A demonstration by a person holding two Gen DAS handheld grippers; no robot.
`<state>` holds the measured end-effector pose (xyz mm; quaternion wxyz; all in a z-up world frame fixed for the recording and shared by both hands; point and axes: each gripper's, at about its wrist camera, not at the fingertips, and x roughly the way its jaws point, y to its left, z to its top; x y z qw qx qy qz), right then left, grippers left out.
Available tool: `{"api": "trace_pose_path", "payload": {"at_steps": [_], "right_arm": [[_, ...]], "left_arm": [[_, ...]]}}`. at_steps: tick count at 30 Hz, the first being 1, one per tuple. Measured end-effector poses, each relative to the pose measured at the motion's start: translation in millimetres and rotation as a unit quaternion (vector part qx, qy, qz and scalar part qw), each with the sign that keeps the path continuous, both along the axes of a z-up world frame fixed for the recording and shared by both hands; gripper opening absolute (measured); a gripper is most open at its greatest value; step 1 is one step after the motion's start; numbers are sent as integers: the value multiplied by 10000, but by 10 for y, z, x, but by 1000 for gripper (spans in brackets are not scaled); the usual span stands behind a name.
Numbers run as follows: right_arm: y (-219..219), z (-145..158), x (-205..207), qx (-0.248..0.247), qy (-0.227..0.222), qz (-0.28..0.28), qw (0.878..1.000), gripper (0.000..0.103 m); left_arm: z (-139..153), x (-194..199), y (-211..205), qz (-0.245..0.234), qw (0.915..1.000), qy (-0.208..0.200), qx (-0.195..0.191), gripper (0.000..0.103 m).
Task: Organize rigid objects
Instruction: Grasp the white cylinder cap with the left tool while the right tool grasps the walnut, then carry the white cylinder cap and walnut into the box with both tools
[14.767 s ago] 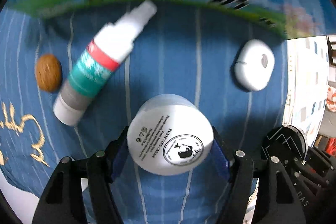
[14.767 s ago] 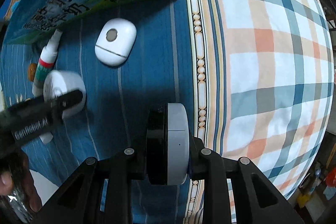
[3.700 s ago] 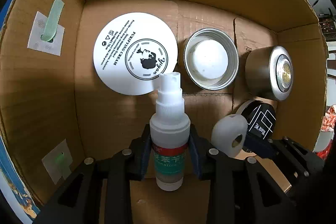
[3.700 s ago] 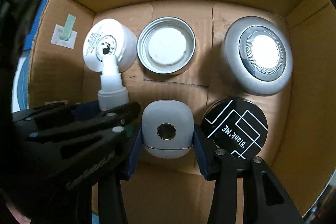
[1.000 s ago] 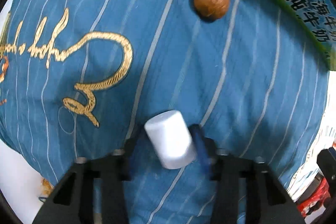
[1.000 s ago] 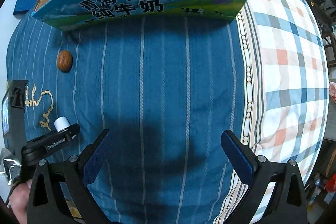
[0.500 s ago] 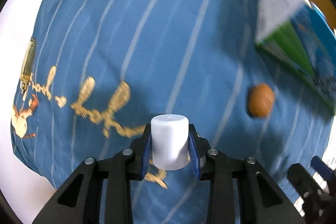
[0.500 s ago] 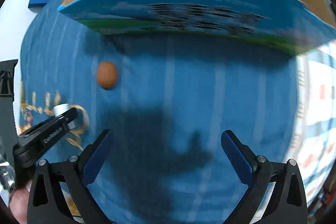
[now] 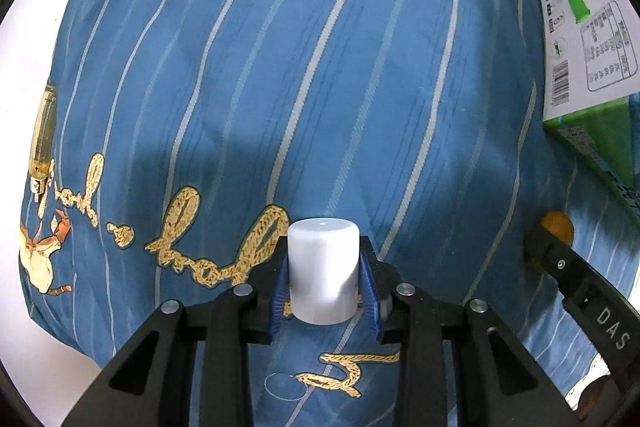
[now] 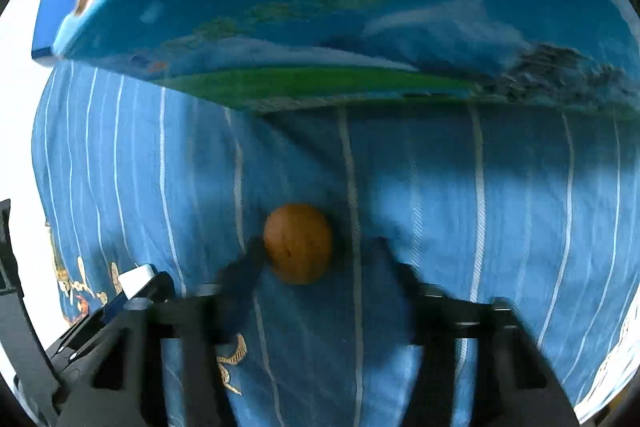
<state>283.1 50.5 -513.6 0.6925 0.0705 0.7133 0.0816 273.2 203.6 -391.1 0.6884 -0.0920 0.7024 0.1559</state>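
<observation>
Underneath — blue striped cloth [image 9: 320, 67], white floor [image 9: 24, 67].

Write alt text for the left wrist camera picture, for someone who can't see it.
The left gripper is shut on a small white cap, held upright between its blue pads above a blue striped cloth with gold stitched lettering. At the right edge are a printed carton, a brown nut, and part of the right gripper in front of it.

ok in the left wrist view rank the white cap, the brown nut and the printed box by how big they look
1. printed box, largest, though cut off by the frame edge
2. white cap, held in the left gripper and close to the camera, so it may look bigger than it really is
3. brown nut, smallest, partly hidden behind the right gripper
</observation>
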Motion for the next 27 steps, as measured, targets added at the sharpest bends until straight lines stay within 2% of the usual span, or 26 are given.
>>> {"api": "trace_pose_path", "payload": {"at_steps": [1,5,7,15,19,24,27], "right_arm": [[-51,29,31,-20,-25,29,10000,36],[-69,89,-31,-164,-146,229,9995,36],[-137,130,-89,-235,-165,334,9990,36],[-586,384,-449,-620,-589,821,9929,36],[-869,504,-630,-745,-800,887,9900,36],[-1184,737,-819,-646,-1015,765,9898,36],[-1378,961,-850,-494,-1151,645,9900,36]], "left_arm": [[-29,117,-61,-32,10000,-5,-10,29],[36,116,-191,-145,9998,-106,-102,29],[31,-2,-217,-208,9995,-165,-158,29],[172,-194,-816,-629,9968,-323,-372,29],[222,-318,-1124,-837,9946,-362,-502,29],[548,-476,-1529,-1210,9882,-667,-659,29],[854,-498,-1742,-1370,9830,-940,-783,29]]}}
